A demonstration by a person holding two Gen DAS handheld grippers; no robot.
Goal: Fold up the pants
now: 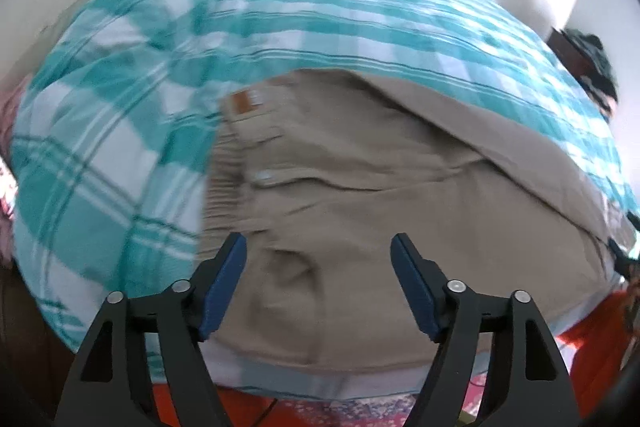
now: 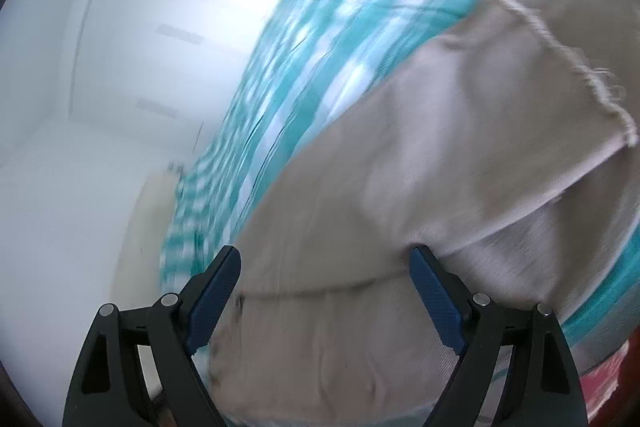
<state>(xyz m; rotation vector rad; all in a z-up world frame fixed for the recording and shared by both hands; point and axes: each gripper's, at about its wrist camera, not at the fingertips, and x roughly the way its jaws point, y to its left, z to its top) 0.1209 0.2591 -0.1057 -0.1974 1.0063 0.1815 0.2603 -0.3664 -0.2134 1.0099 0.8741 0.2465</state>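
Beige pants [image 1: 360, 195] lie spread on a teal and white checked blanket [image 1: 120, 147]. Their gathered waistband with a brown label [image 1: 242, 103] points left in the left wrist view. My left gripper [image 1: 319, 245] is open and empty, just above the pants near the waistband end. In the right wrist view the pants [image 2: 420, 187] fill the right side, with a frayed leg hem [image 2: 580, 75] at the upper right. My right gripper [image 2: 326, 259] is open and empty over the pant legs. Both views are blurred.
The checked blanket [image 2: 320, 47] covers a bed. A white wall [image 2: 100, 107] is to the left in the right wrist view. Red and patterned cloth [image 1: 592, 331] lies at the bed's near edge. A dark object [image 1: 596, 67] sits at the far right.
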